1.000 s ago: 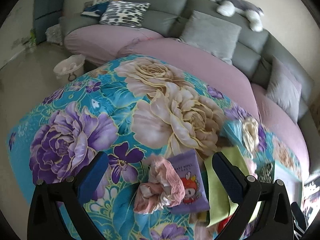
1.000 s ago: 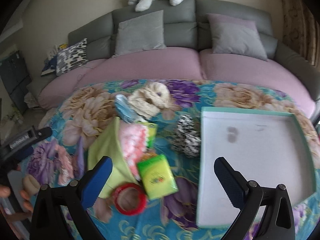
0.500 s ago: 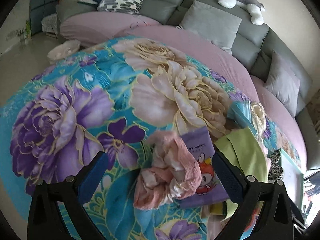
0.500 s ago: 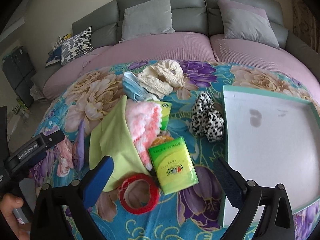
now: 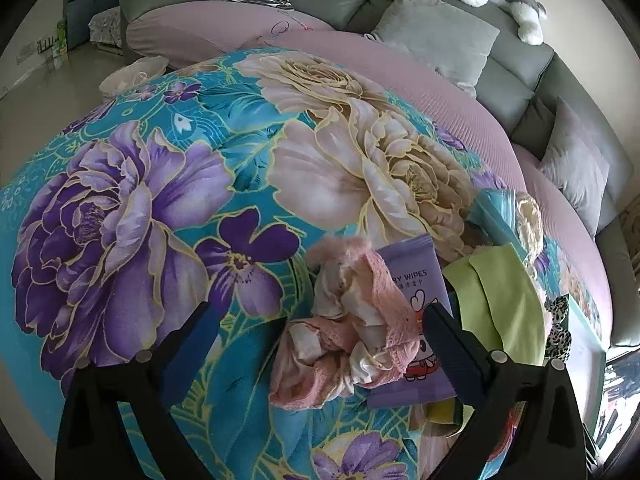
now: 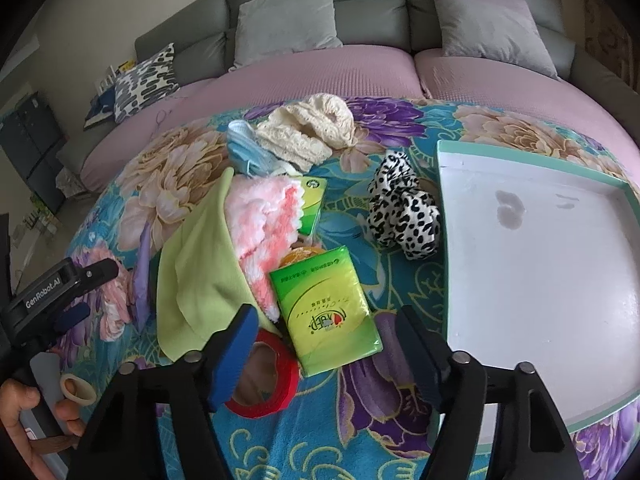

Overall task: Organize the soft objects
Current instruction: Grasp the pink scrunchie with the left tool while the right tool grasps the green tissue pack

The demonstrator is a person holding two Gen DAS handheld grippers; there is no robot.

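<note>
- The pink cloth bundle (image 5: pixel 352 320) is being shown clearly only in the left wrist view, crumpled on the flowered blanket (image 5: pixel 160 200) and partly overlapping the purple wipes pack (image 5: pixel 416 320)
- The bundle's long axis is being seen running from the near left up toward the far right, between the spread jaws
- The left gripper (image 5: pixel 320 344) is being held wide, its jaws closing slightly, with the bundle between them but no pad pressing on it
- The white tray (image 6: pixel 536 280), lying toward the blanket's right edge, is being shown fully only in the right wrist view
- The green tissue pack (image 6: pixel 326 308) is being seen there with its long axis running from the near right toward the far left, lying between the red tape ring (image 6: pixel 276 376) and the tray
- The right gripper (image 6: pixel 324 344) is being closed, its jaws at a middling width, with the pack's near end between them and no contact visible
- A leopard-print scrunchie (image 6: pixel 404 212) is being seen just beside the tray's left rim
- The lime cloth (image 6: pixel 200 272) is being shown in both views
</note>
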